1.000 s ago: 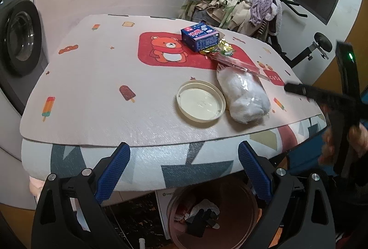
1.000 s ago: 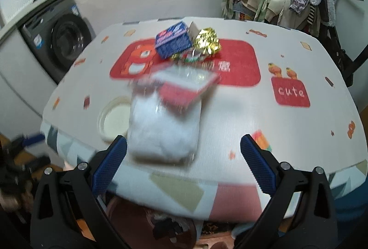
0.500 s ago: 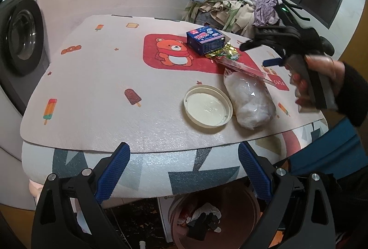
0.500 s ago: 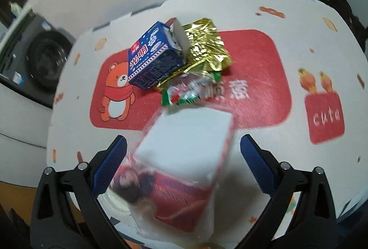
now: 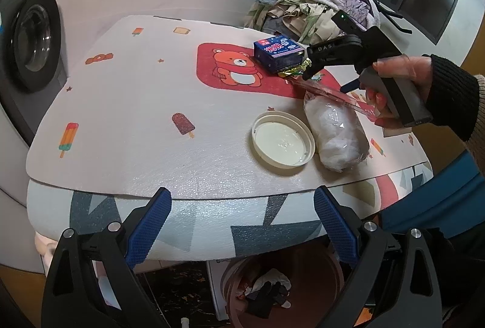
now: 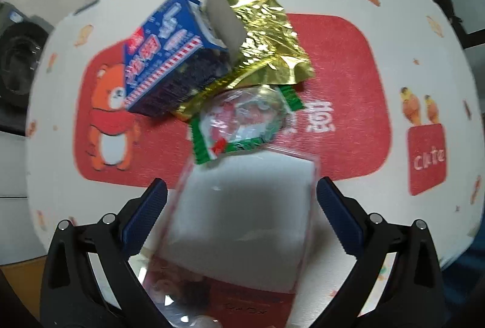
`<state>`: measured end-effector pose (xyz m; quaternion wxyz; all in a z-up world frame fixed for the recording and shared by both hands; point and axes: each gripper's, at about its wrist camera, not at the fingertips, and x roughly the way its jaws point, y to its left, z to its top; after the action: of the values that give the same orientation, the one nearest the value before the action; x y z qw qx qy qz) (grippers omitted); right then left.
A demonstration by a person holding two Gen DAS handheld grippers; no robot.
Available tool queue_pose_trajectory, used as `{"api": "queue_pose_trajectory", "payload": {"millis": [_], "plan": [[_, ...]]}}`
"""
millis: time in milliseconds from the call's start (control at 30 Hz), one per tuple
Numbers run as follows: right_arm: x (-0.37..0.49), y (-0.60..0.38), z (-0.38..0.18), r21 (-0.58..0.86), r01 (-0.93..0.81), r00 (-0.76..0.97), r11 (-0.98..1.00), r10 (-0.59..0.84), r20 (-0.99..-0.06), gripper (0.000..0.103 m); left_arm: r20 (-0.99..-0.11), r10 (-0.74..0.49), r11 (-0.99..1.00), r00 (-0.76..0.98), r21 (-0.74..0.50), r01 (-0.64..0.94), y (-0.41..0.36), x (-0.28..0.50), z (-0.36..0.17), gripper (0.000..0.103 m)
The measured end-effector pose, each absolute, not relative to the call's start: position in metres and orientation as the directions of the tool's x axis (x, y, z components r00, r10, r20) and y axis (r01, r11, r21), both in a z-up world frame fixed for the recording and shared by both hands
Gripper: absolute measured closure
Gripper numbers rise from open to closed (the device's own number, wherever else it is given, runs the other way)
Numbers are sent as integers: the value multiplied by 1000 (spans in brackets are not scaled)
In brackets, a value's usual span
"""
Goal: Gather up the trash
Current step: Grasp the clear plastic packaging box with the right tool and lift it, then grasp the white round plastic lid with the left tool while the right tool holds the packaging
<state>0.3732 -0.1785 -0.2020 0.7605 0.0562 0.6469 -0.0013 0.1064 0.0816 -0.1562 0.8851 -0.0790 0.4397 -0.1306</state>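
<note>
Trash lies on the table (image 5: pixel 127 103): a blue carton (image 5: pixel 277 52) (image 6: pixel 169 55), a gold foil wrapper (image 6: pixel 266 43), a green-edged clear wrapper (image 6: pixel 242 122), a clear bag of white stuff with a red header (image 5: pixel 335 131) (image 6: pixel 245 222), and a cream round lid (image 5: pixel 283 138). My right gripper (image 6: pixel 241 219) is open, held over the bag's top, pointing at the wrappers; it also shows in the left wrist view (image 5: pixel 330 67). My left gripper (image 5: pixel 241 225) is open and empty, below the table's near edge, above a brown bin (image 5: pixel 282 285).
The bin under the table holds some trash. A pile of clothes (image 5: pixel 321 6) lies behind the table. A washing machine (image 5: pixel 27 34) stands at the left.
My right gripper has moved forward and down over the bag toward the wrappers and carton. My left gripper has hardly moved.
</note>
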Motion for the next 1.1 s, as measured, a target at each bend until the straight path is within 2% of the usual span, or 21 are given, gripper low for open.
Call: {"api": "queue_pose_trajectory", "payload": {"millis": [267,467,567,833,1100], "plan": [[365,-202,-201,179,130,177,975,155,-972,8,-754,-308,951,580,-255,174,79,105,-154,10],[342,-214,-175,258,65,259,964,233,-937,8,-752,-310,951,581,-239,197,74,104,-150,10],[326,-222,-162,246,18,313,969,228,-922,9,-751,-318,948,579,-229,223,67,107,-148,10],[272,-271,-144,341,1,509,940,293,-810,9,-758,-343,926,554,-175,334,34,131,-154,10],[221,-293,-143,398,-28,611,917,331,-719,9,-787,-349,896,509,-120,428,1,165,-174,10]]}}
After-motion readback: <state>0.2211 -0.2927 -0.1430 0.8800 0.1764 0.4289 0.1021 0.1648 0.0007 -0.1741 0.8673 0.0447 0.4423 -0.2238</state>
